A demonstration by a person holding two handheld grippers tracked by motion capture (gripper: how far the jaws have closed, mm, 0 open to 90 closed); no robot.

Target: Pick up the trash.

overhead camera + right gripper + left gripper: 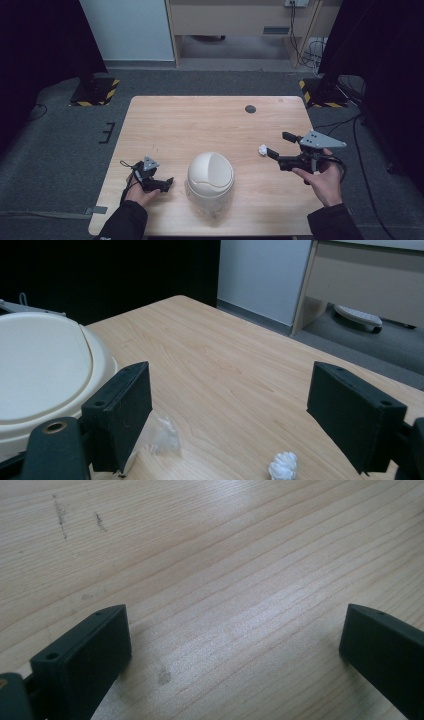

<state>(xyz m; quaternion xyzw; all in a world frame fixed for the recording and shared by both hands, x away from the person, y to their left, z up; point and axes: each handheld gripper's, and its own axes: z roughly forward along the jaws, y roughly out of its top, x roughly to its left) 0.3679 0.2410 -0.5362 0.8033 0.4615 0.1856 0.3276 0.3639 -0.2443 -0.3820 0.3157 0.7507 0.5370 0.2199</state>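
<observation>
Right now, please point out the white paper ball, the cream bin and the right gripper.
white paper ball (pixel 283 465), right gripper view, on its crumpled top.
cream bin (pixel 210 172), high view, on its domed lid.
right gripper (pixel 280 144), high view, midway between its open fingers.

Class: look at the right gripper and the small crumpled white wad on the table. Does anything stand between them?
Nothing visible does. The right gripper is open, and the wad lies on bare table just ahead of its jaws; the bin sits off to the side.
</observation>
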